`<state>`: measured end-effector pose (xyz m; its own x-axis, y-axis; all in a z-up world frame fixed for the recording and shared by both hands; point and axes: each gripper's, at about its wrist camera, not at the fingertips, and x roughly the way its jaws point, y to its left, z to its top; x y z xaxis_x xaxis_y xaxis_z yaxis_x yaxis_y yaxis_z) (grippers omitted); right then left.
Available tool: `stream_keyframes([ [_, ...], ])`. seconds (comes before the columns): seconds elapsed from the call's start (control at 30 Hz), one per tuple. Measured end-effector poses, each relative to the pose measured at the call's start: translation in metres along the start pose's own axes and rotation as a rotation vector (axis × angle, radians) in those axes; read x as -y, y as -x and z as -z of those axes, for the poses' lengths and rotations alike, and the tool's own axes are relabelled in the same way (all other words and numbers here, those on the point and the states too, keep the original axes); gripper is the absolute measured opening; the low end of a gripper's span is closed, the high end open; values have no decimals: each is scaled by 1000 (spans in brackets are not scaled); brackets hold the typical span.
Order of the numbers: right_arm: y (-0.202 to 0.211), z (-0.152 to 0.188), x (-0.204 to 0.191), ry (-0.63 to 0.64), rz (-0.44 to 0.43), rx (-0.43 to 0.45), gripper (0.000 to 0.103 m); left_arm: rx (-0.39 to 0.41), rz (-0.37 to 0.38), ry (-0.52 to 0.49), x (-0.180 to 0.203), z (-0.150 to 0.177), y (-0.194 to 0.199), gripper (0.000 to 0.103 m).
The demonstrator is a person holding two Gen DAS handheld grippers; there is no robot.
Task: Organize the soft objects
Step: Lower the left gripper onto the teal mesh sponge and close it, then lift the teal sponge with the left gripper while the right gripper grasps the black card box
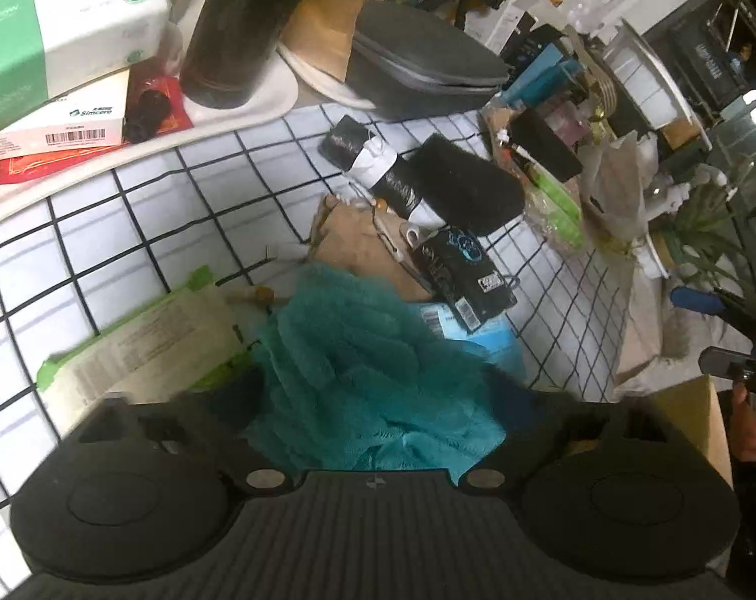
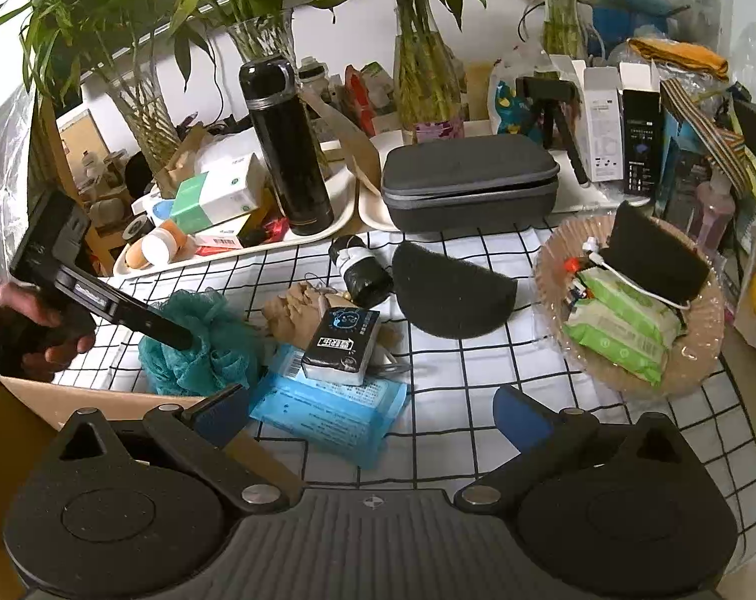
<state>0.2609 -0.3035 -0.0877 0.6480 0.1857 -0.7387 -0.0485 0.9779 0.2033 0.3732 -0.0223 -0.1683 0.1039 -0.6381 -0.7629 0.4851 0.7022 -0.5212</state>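
The left gripper [image 2: 177, 337] sits down over the teal mesh puff [image 2: 197, 345], its jaws partly spread with the puff bunched between them; whether they press it I cannot tell. The right gripper [image 2: 372, 412] hovers with its jaws wide and bare, just above the blue wipes pack [image 2: 327, 415]. The puff lies on the bench's grid cloth [image 2: 478, 375], just left of that pack and near a cardboard box [image 2: 22, 430]. A black tissue packet [image 2: 342, 345] rests on the pack; beyond it lie a dark sponge [image 2: 453, 290], a grey zip case [image 2: 468, 185] and a black flask [image 2: 287, 145], with leafy vases along the wall
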Motion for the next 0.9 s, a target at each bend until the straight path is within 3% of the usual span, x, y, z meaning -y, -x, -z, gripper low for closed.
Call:
stream_keyframes([
  [0.2,-6,-1,8,-44,-15,-5,103,77,-10,34,-1,11,14,40],
  [0.3,-8,-3,9,-50,-25,-1,103,101,-10,38,-1,14,20,30],
  [0.5,-11,-5,8,-40,-56,6,103,153,-46,4,5,21,38,22],
  [0.7,-13,-11,7,-28,-98,24,103,240,-74,-20,15,31,66,21],
  [0.9,-24,-19,8,-1,-119,33,103,347,-151,-52,26,48,97,21],
])
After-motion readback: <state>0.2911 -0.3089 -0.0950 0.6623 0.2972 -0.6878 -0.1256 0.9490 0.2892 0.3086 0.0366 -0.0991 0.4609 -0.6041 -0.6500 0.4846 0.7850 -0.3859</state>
